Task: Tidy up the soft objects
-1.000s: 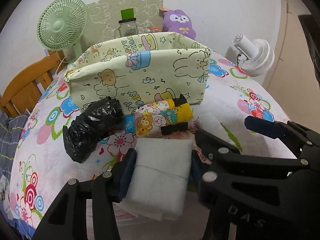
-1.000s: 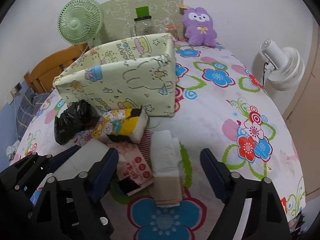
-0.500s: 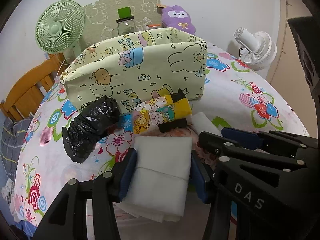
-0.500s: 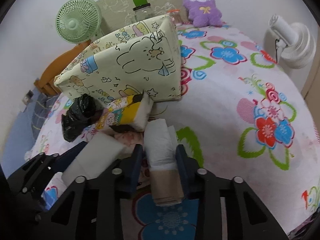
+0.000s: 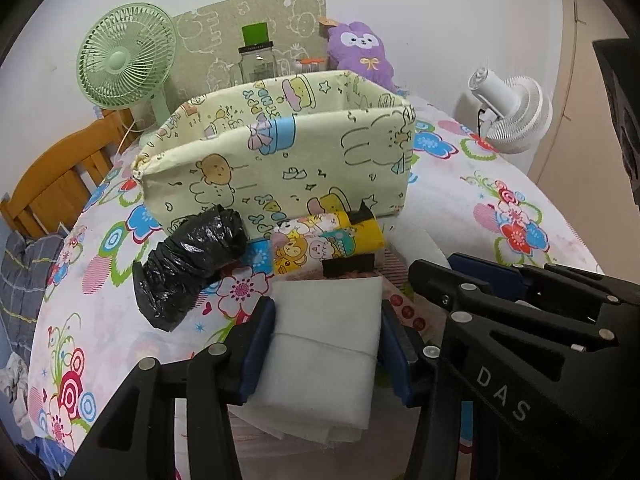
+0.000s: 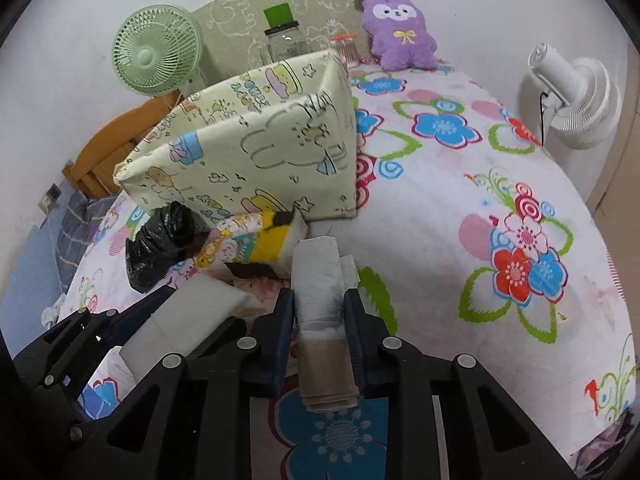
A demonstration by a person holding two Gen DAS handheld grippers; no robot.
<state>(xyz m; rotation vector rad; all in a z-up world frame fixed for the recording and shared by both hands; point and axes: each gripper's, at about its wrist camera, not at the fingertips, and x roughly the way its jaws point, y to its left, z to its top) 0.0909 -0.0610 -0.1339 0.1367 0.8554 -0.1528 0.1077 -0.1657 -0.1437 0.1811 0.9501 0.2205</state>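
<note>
My left gripper (image 5: 326,312) grips a folded white cloth bundle (image 5: 324,356), both blue pads pressing its sides and still squeezing in slightly. Right beside it, my right gripper (image 6: 319,300) is shut on a white roll with a tan band (image 6: 320,268), which lies on the flowered sheet. Behind them lie a crumpled black bag bundle (image 5: 188,264) and a yellow cartoon-print pack (image 5: 324,240). Both rest against the open cartoon-print fabric box (image 5: 280,160), whose inside is hidden. In the left wrist view, the right gripper (image 5: 436,264) shows at the right.
A red-patterned packet (image 5: 404,308) lies under the pile. At the back stand a green fan (image 5: 124,60), a glass jar (image 5: 258,64) and a purple plush (image 6: 400,32). A white fan (image 6: 576,96) is at the right edge, a wooden chair (image 5: 56,184) at the left.
My right gripper's jaws came together from wide open onto the white roll. The left gripper kept its hold on the white bundle without moving.
</note>
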